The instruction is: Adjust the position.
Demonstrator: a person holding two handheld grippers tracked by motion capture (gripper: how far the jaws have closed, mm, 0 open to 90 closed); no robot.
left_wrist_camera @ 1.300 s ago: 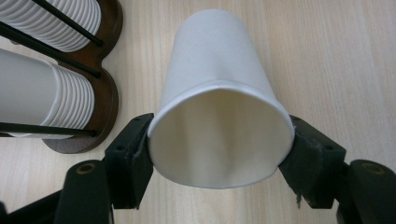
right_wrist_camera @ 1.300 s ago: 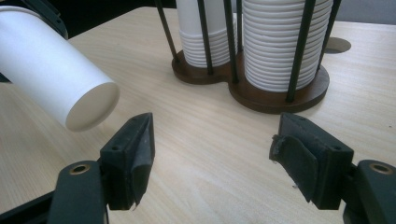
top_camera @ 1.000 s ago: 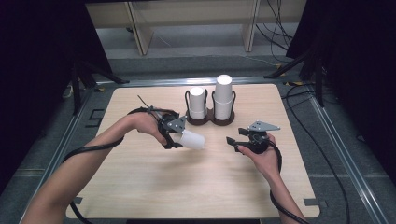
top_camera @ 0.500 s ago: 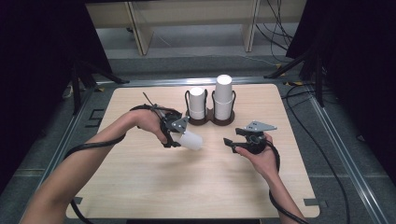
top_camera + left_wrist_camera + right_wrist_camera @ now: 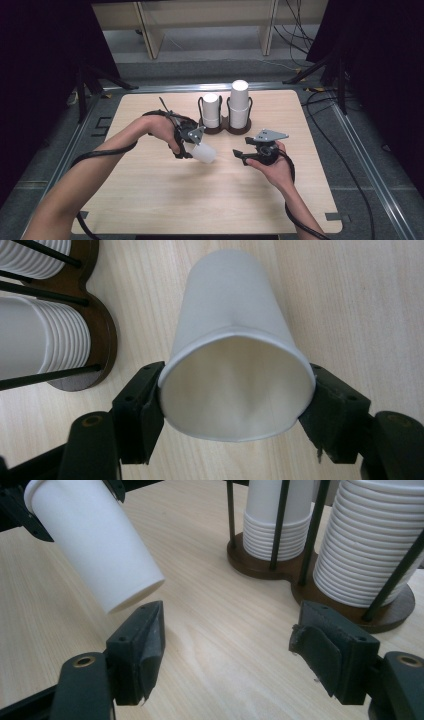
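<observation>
My left gripper (image 5: 192,150) is shut on a white paper cup (image 5: 203,152) near its rim, squeezing the mouth slightly oval (image 5: 235,385). The cup hangs tilted above the table, base pointing down and to the right. My right gripper (image 5: 239,155) is open with nothing between its jaws, a short way right of the cup and pointing toward it. In the right gripper view the cup (image 5: 95,540) hangs just beyond the left jaw, apart from it. Behind stands a dark wooden holder (image 5: 226,127) with two stacks of white cups, the right stack (image 5: 239,105) taller than the left (image 5: 211,110).
The light wooden table (image 5: 165,195) has open room in front of both grippers. Black cables trail from each gripper past the table's front and right edges. Dark stands and a pale shelf unit lie beyond the far edge.
The left gripper with the cup has drifted slightly toward the middle. The right gripper has barely shifted and stays open.
</observation>
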